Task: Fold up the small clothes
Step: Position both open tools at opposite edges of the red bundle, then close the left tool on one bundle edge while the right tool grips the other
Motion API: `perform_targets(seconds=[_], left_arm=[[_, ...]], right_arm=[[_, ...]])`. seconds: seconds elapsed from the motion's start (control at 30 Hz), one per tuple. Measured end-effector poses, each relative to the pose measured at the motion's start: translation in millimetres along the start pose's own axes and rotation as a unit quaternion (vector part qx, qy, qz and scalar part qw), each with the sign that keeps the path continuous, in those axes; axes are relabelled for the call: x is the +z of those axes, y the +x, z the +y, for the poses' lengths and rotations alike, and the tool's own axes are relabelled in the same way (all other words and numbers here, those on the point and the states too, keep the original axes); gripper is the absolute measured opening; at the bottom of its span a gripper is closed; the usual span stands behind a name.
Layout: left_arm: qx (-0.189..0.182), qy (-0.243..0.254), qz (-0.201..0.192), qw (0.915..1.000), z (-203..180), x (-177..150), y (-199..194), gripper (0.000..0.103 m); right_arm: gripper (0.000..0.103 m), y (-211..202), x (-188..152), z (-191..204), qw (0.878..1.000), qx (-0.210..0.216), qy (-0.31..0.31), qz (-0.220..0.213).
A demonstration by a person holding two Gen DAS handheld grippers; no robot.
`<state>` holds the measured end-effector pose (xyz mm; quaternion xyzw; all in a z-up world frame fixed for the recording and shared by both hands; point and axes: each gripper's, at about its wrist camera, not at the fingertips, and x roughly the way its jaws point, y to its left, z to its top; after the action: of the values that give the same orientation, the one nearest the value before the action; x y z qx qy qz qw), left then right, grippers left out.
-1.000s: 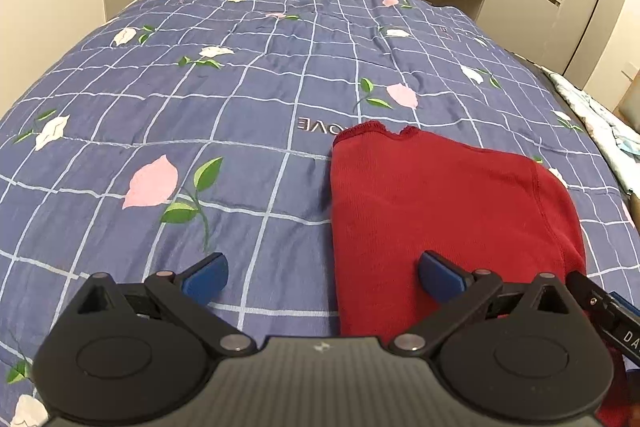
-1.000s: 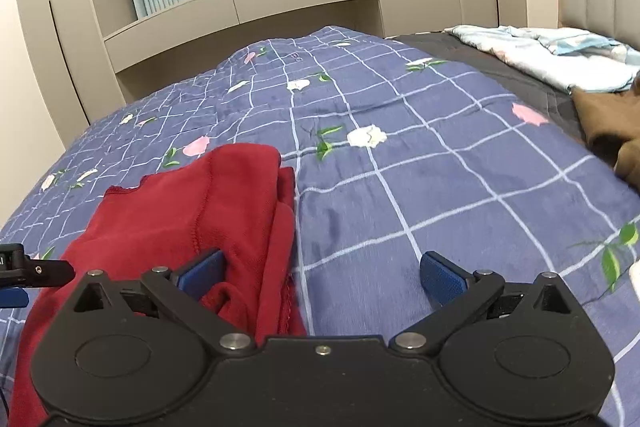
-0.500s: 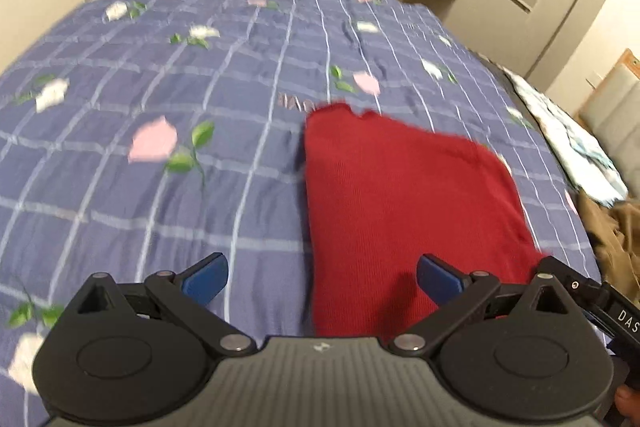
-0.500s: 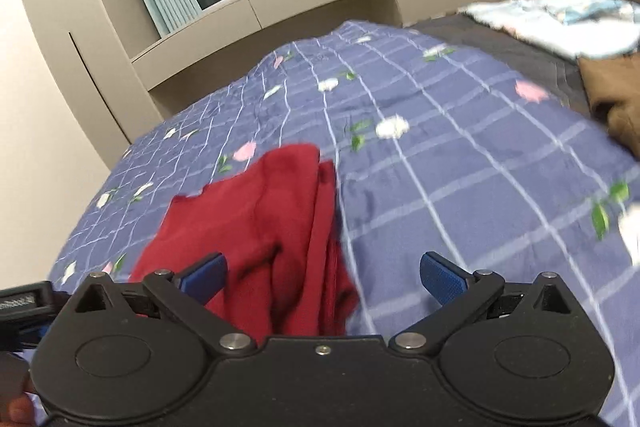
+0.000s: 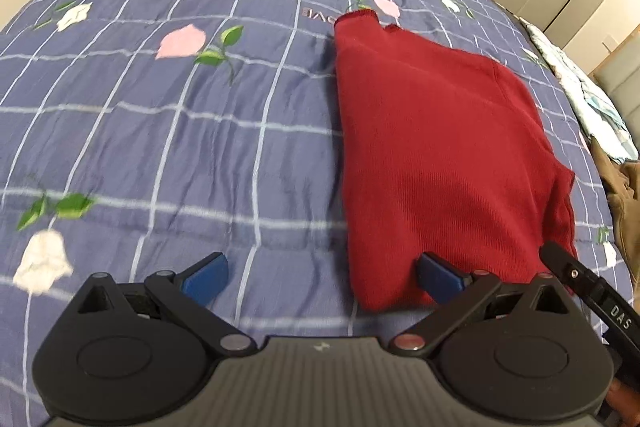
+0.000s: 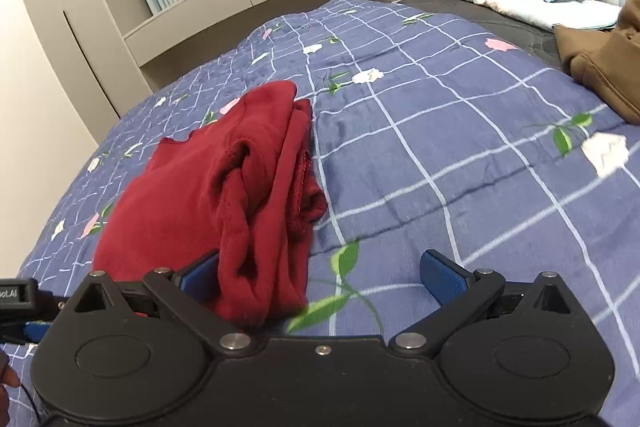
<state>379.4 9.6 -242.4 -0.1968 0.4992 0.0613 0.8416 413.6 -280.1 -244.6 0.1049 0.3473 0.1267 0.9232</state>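
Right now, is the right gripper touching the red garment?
Cannot tell. In the right wrist view the red garment overlaps the open right gripper near its left finger; contact is unclear.

The right gripper [image 6: 323, 277] hangs over the blue checked bedspread [image 6: 460, 147] with its jaws spread wide — nothing between them but the near edge of the red garment [image 6: 208, 187]. That garment lies folded, bunched along its right side. A brown garment [image 6: 604, 67] lies well apart, at the right edge.
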Motion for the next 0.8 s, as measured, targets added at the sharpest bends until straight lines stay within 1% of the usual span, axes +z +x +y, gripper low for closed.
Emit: perform_targets(seconds=[0.1, 0.17, 0.23, 0.33, 0.47, 0.6, 0.7, 0.8], left_arm=[[0.004, -0.001, 0.008, 1.0, 3, -14, -5, 0.102], [0.014, 0.01, 0.006, 0.9998, 2, -23, -10, 0.102], [0.016, 0.016, 0.002, 0.9998, 1, -28, -15, 0.102], [0.002, -0.001, -0.003, 1.0, 3, -27, -23, 0.102], [-0.029, -0.036, -0.02, 0.9988, 6, -10, -32, 0.102], [-0.036, -0.048, -0.033, 0.9977, 4, 19, -28, 0.102], [-0.052, -0.051, -0.043, 0.9964, 2, 44, -18, 0.102], [-0.063, -0.056, -0.037, 0.9957, 2, 65, 0, 0.102]], right_arm=[[0.103, -5, -11, 1, 1.0, -0.004, -0.008, -0.022], [0.102, -7, -15, 3, 1.0, -0.007, -0.012, -0.028], [0.102, -8, -13, 2, 1.0, -0.005, -0.009, -0.024], [0.103, -11, -3, -2, 1.0, 0.015, 0.009, -0.004], [0.103, -18, 11, -12, 0.996, 0.064, 0.053, 0.009], [0.103, -9, 29, -10, 0.992, 0.098, 0.065, 0.032], [0.103, 10, 47, -5, 0.99, 0.114, 0.061, 0.048], [0.103, 34, 65, 0, 0.99, 0.113, 0.05, 0.065]])
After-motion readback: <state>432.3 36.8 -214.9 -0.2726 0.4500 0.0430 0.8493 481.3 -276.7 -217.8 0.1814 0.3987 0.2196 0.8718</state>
